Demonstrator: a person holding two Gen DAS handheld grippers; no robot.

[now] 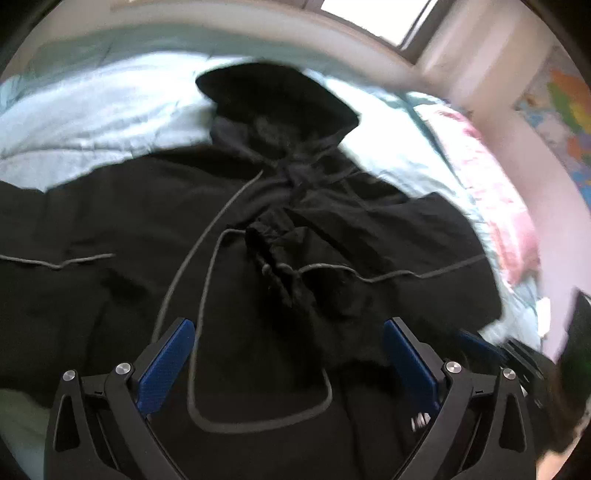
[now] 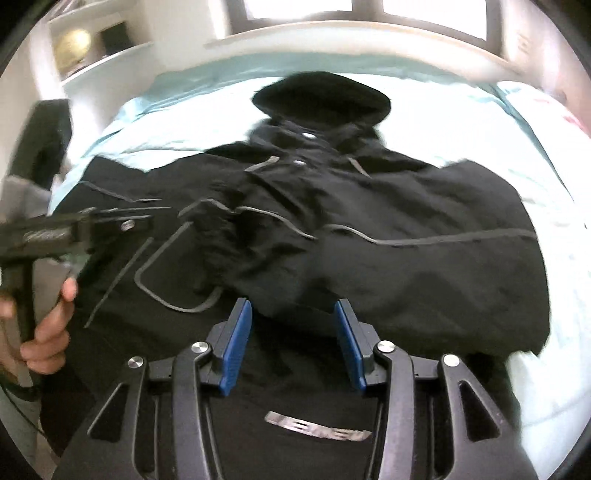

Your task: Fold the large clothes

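Across the pale blue bed [image 2: 177,110], big black hooded jacket [image 2: 424,221]: soft, floppy, slippery-looking, probably best pinched at hem or shoulder seams. Left claw [image 1: 288,354] and right claw [image 2: 293,339] both spread, holding nothing.

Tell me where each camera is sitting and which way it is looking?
Left wrist: on the left gripper, looking forward over the black jacket toward the hood; its own open blue fingers show.
Right wrist: on the right gripper, facing the jacket and window; its open fingers show, also the person's left hand.
Both see the jacket on the light blue bed.
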